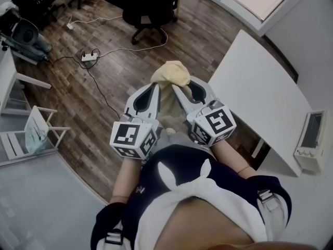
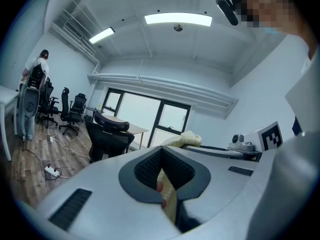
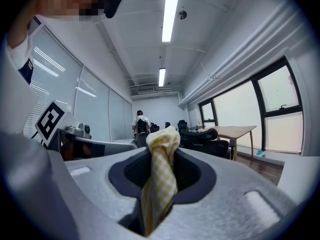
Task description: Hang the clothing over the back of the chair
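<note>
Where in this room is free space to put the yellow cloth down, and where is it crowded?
The white table has a bare top. The wood floor between the power strip and the white chair is open, apart from one cable. It is crowded at the top around the black office chair and at the far left by grey equipment.

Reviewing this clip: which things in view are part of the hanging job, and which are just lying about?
In the job: yellow checked clothing, clamped in both the left gripper and the right gripper; black office chair, likely the target.
Just lying about: power strip on the floor; white table; white appliance.
</note>
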### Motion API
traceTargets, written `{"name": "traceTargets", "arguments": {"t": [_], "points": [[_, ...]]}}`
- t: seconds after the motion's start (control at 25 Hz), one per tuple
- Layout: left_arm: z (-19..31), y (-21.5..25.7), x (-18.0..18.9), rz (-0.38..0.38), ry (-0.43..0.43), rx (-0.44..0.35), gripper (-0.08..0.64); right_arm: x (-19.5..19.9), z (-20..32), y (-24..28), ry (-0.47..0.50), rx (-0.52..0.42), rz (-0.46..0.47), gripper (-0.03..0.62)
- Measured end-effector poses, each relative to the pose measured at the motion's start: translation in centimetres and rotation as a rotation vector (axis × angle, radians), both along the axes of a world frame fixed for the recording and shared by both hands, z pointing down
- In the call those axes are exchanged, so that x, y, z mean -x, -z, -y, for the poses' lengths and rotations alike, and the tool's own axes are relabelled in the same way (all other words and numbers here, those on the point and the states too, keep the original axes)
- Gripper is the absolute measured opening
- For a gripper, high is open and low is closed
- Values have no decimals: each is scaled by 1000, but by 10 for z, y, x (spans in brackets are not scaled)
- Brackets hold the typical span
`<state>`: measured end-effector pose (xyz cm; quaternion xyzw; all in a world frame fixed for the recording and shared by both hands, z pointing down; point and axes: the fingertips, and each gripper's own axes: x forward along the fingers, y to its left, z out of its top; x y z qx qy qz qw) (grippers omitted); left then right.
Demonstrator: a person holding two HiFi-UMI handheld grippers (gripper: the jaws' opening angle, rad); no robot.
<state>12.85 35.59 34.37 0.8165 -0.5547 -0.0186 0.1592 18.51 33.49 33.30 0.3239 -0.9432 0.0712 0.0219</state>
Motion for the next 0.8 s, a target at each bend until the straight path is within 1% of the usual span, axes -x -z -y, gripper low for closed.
{"name": "traceTargets", "arguments": {"t": [0.16,0.36,0.48,0.8], "points": [[8,-2,1,-7,2,2,6,-5,7,-3,-18,9,8,104],[33,-7,1,-16,-15,8,6,-5,27,-10,-30,26,14,104],[49,-6,6,-11,-30,11,6,2,42,-10,-31,31,10,104],[92,-10,37,-20,-29,24,6,31,84,-13,-28,45,11,104]]}}
